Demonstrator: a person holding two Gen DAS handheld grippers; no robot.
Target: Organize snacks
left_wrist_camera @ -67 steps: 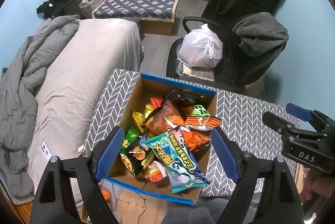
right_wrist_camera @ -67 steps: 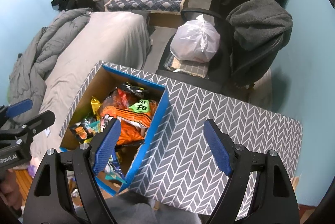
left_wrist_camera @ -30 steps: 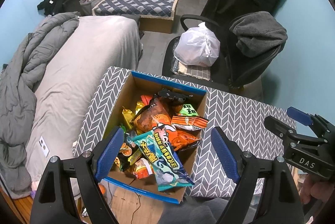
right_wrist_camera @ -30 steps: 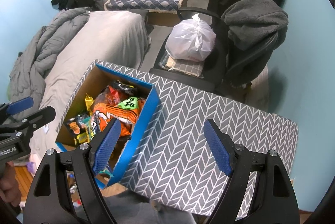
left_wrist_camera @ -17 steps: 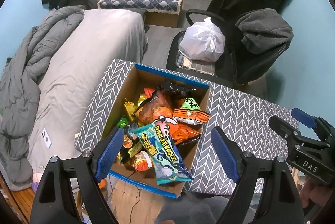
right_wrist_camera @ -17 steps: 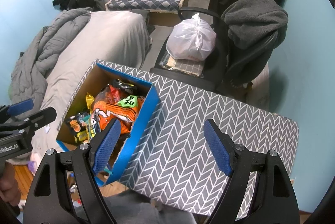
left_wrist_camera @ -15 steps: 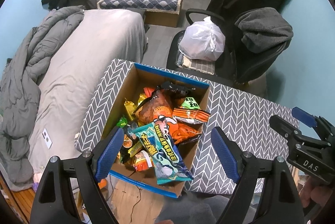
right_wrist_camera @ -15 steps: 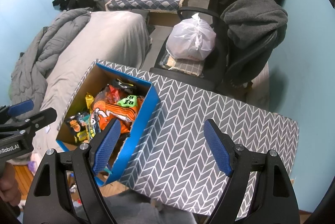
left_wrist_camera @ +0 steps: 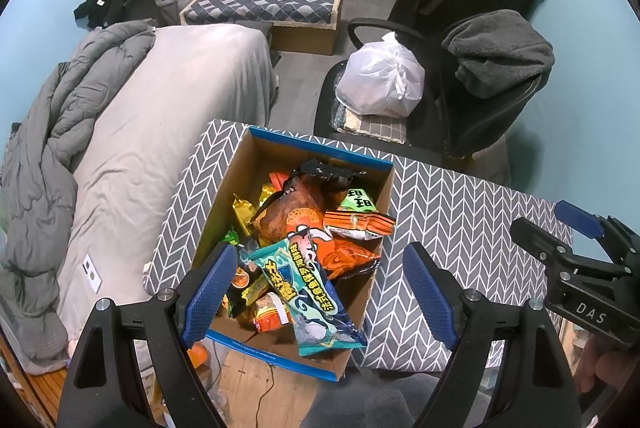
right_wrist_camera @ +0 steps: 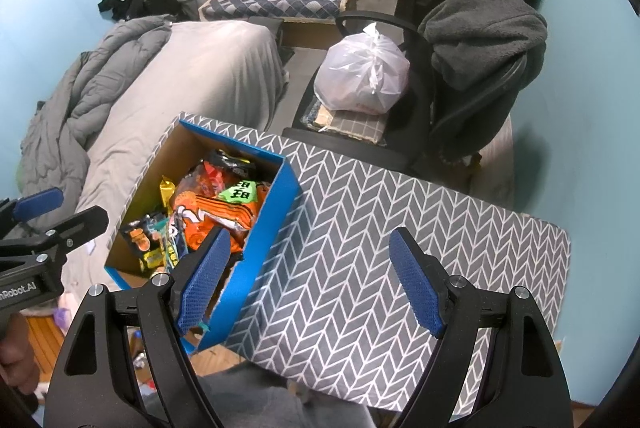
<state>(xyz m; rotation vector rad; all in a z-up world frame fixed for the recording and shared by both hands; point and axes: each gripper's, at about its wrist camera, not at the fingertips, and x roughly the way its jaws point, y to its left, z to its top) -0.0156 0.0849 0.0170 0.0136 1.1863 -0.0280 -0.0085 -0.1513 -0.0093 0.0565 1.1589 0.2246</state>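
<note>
Herringbone table (right_wrist_camera: 400, 248): snack box (left_wrist_camera: 360, 300) at left end; left gripper (left_wrist_camera: 320, 292) and right gripper (right_wrist_camera: 308, 276) both wide, empty.

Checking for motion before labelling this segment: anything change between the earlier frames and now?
Almost nothing. The left gripper drifted slightly, so the blue-rimmed cardboard snack box sits a little differently in its view. Nothing was gripped or released. Both the left and the right gripper stay open and empty, the teal snack bag still tops the pile, and the grey chevron-patterned tabletop is unchanged.
</note>
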